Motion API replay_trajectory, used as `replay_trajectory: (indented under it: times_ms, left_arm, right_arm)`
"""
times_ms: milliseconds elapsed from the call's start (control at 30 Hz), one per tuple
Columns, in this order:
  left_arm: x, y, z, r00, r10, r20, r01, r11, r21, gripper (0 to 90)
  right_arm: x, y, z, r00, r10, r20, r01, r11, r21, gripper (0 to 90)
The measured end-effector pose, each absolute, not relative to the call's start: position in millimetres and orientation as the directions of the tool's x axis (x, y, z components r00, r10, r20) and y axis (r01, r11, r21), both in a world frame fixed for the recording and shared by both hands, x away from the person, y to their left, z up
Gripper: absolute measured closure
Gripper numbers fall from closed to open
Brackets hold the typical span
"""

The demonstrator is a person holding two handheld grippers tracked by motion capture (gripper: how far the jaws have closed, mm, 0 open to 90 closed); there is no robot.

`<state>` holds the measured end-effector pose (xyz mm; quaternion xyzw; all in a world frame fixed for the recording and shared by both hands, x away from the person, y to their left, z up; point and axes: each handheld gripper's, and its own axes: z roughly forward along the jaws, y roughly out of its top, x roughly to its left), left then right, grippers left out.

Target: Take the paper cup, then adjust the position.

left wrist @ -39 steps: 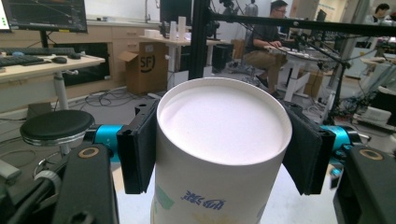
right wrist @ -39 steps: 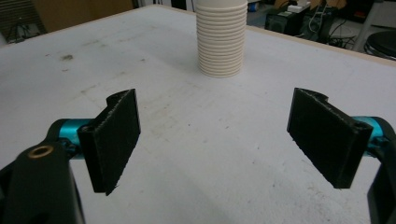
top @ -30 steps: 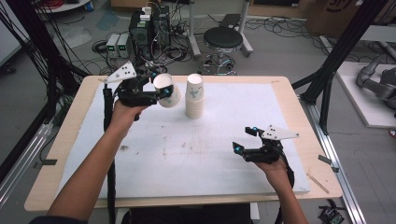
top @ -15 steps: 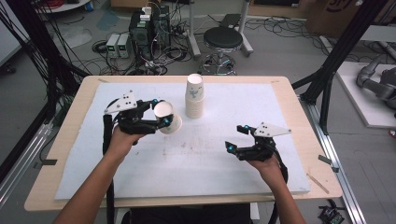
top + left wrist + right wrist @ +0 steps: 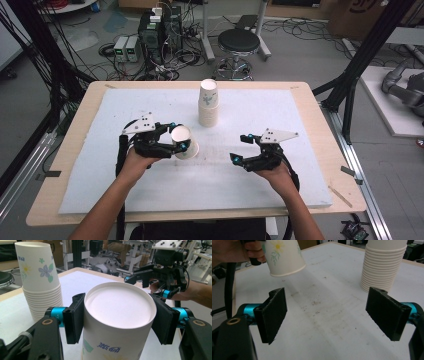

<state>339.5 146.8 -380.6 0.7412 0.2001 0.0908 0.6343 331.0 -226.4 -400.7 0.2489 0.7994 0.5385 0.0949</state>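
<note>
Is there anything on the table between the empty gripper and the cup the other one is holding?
Nothing visible. The right gripper is open over bare white mat, and the paper cup held by the left gripper hangs just across that gap. The stack of cups stands farther back, off to the side.

Both bare forearms reach forward over the white-topped table (image 5: 300, 165), the left black two-jaw gripper (image 5: 181, 142) with its fingers (image 5: 74, 317) clamped on a flowered white paper cup (image 5: 117, 322), the right black two-jaw gripper (image 5: 241, 148) held level with jaws spread wide.
</note>
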Motion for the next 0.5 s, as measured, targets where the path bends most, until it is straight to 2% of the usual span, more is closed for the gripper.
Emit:
replay_trajectory:
  times_ms: [500]
  left_arm:
    - [334.3,141.2,-385.2,0.910,0.392,-0.133,0.188,-0.107,0.976,34.7]
  right_arm:
    - [332.6,-217.2,-402.9,-0.880,0.453,0.141,0.306,0.313,0.899,17.5]
